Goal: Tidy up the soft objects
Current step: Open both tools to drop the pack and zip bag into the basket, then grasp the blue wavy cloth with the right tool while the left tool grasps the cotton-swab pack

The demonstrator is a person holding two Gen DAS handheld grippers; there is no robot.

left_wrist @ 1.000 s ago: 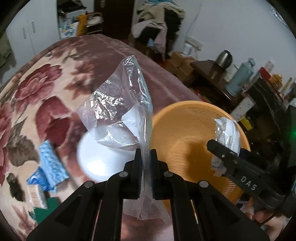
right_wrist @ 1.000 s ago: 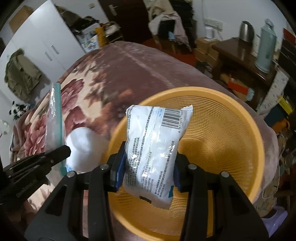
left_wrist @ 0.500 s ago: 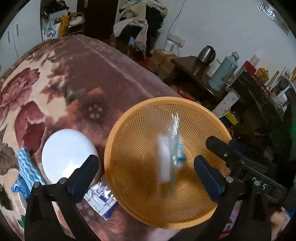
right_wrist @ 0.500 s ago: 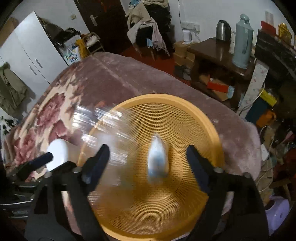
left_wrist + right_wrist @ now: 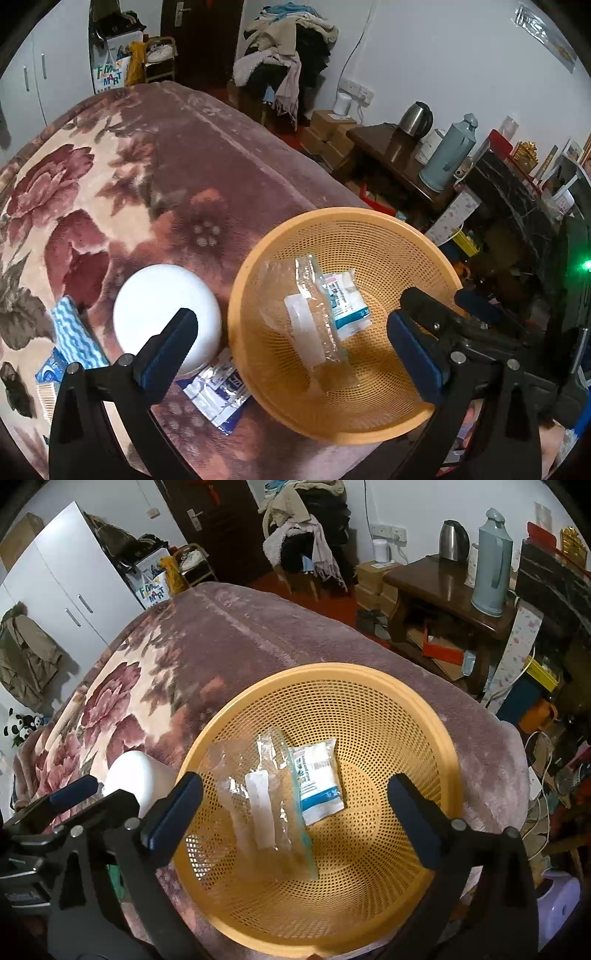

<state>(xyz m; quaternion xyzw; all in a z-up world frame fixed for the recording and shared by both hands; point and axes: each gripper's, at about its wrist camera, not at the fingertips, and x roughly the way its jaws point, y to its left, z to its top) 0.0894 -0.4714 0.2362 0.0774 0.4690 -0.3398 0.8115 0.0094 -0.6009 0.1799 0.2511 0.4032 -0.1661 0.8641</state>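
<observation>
An orange mesh basket (image 5: 424,251) (image 5: 413,709) sits on the flowered blanket near the bed's edge. Inside it lie a clear plastic zip bag (image 5: 306,325) (image 5: 258,805) and a small white packet with blue print (image 5: 345,299) (image 5: 319,779). My left gripper (image 5: 295,350) is wide open and empty above the basket's near left side. My right gripper (image 5: 295,812) is wide open and empty above the basket's middle. A white round soft object (image 5: 166,314) (image 5: 129,779) lies left of the basket. A blue-and-white packet (image 5: 218,391) lies by the basket's near left rim.
A blue wavy-patterned cloth (image 5: 74,339) and small packets lie at the blanket's left. Past the bed's right edge stand a dark wooden table (image 5: 443,587) with a kettle and a thermos, boxes, and a chair piled with clothes (image 5: 288,48).
Both grippers opened. The clear bag dropped from my left gripper and the white packet from my right gripper; both now lie in the basket.
</observation>
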